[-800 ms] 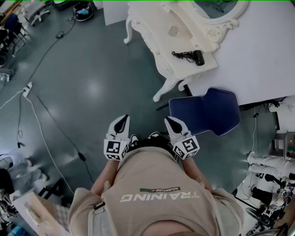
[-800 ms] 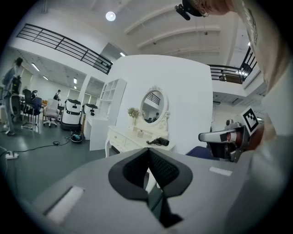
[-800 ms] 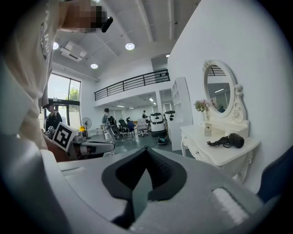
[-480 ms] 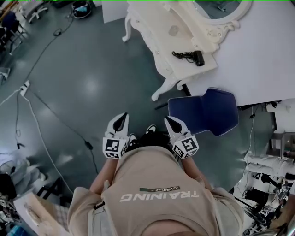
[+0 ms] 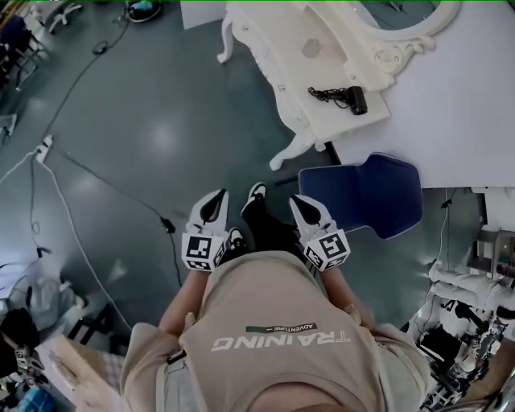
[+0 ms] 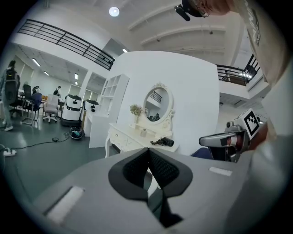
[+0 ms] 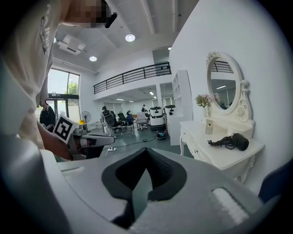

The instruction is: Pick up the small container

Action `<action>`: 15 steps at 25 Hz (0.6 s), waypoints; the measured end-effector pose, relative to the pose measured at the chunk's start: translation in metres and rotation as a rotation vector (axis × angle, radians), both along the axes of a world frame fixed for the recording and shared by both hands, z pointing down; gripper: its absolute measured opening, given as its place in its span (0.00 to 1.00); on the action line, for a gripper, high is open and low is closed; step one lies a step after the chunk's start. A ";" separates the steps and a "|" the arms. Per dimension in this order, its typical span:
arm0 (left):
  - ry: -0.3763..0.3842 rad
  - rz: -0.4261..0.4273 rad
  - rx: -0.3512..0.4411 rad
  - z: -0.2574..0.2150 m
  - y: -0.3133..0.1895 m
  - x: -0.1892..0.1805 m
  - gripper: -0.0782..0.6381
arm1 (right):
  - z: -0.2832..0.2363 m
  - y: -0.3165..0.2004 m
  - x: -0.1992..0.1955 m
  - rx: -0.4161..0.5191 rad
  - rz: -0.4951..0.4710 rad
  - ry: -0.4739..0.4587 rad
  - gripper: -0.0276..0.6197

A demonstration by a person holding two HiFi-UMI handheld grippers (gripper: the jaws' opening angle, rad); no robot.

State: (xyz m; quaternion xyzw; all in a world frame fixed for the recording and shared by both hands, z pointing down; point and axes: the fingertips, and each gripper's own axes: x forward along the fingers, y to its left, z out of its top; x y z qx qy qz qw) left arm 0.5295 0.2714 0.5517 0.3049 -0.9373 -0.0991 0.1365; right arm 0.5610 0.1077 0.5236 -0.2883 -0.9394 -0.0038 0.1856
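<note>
The small container (image 5: 312,48) is a pale little bottle standing on the white dressing table (image 5: 322,121), far ahead of both grippers. It also shows in the right gripper view (image 7: 209,126) and, tiny, in the left gripper view (image 6: 143,132). My left gripper (image 5: 217,198) is held at waist height over the floor, shut with nothing in it; its pads meet in its own view (image 6: 148,151). My right gripper (image 5: 297,204) is beside it, also shut and empty (image 7: 145,151). Each gripper sees the other: the right gripper (image 6: 215,140), the left gripper (image 7: 98,139).
A black hair dryer (image 5: 348,98) with its cord lies on the table near its front edge. An oval mirror (image 5: 386,20) stands at the table's back. A blue chair (image 5: 362,193) sits just right of my right gripper. Cables (image 5: 48,161) run across the grey floor at left.
The person has stepped toward the dressing table; a shoe now shows ahead between the grippers. Both grippers stay shut, side by side, carried along with the body.
</note>
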 end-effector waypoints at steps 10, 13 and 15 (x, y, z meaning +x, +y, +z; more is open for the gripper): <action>0.026 -0.031 0.014 -0.024 -0.011 -0.084 0.13 | 0.005 -0.013 -0.093 -0.055 -0.011 0.024 0.05; 0.025 -0.063 0.001 -0.034 -0.018 -0.121 0.13 | 0.005 -0.026 -0.132 -0.078 -0.019 0.024 0.05; 0.030 -0.081 -0.013 -0.042 -0.019 -0.143 0.13 | 0.006 -0.031 -0.154 -0.098 -0.019 0.023 0.05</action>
